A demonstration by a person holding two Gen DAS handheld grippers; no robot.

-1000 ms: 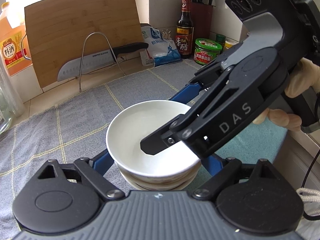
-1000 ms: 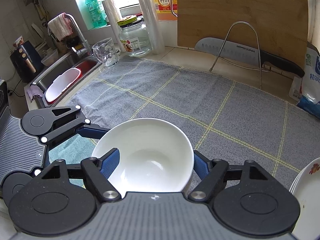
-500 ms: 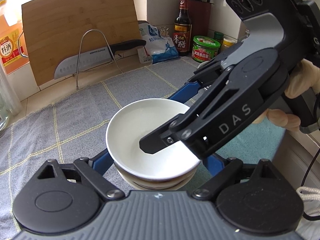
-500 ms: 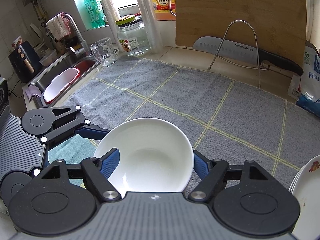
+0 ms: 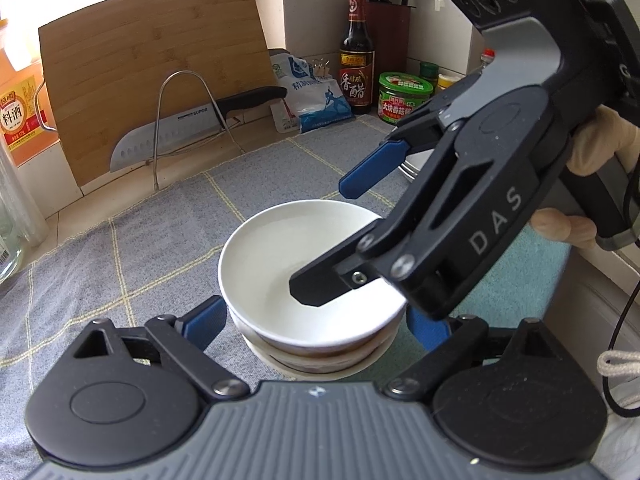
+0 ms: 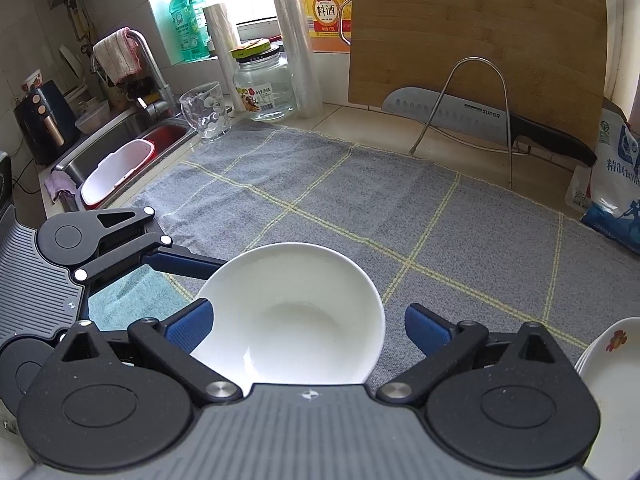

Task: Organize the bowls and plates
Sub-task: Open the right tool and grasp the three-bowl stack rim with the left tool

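So the white bowl (image 6: 294, 312) sat on top of a stack of bowls (image 5: 316, 356) on the grey checked cloth (image 6: 360, 208), near its front edge. The right gripper (image 6: 306, 326) was opening up, its blue pads either side of the bowl with clear gaps, so it was let go. One finger (image 5: 316, 286) hung inside the bowl, the other (image 5: 370, 168) past the far rim. The left gripper (image 5: 314, 322) was spread wide too, straddling the stack lower down, and I didn't see its pads pressing on it. A pile of plates (image 6: 612, 380) sat off to the right, and a cutting board (image 6: 476, 36) and knife (image 6: 472, 114) were at the back.
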